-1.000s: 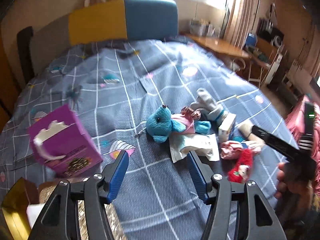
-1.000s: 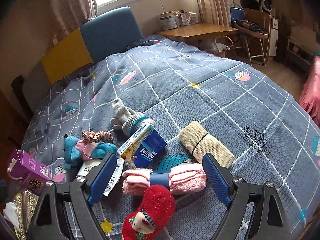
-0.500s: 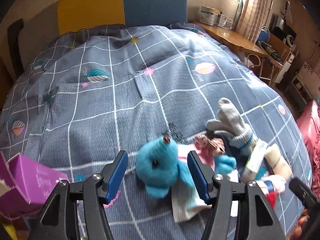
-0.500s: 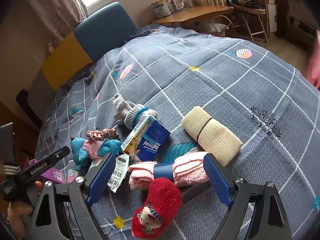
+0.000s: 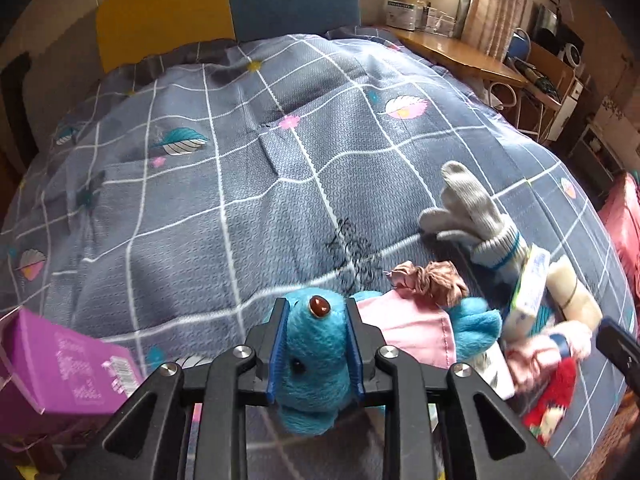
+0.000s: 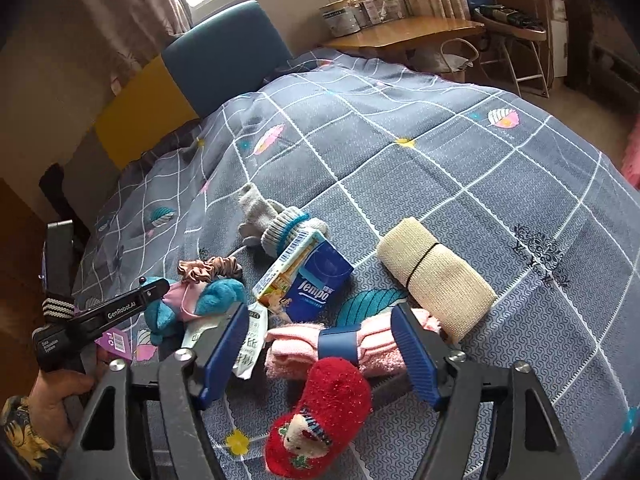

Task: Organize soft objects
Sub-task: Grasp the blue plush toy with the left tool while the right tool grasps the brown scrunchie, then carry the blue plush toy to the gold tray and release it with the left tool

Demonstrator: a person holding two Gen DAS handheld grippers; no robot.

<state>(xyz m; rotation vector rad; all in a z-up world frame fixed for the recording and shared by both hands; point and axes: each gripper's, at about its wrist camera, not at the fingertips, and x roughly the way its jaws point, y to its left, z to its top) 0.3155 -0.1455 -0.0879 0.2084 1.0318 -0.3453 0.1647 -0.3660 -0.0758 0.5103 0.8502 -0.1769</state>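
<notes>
At lower centre of the left wrist view, the left claw, wide apart a second earlier, was closing on the blue plush toy's head on the bed, ready for lifting, while the right claw narrowed, still unclamped, around the pink rolled sock

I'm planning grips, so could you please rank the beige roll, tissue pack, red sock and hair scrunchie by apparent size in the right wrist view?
1. Beige roll
2. Red sock, which sits nearest the camera, so its rank against the tissue pack is unsure
3. Tissue pack
4. Hair scrunchie
</notes>
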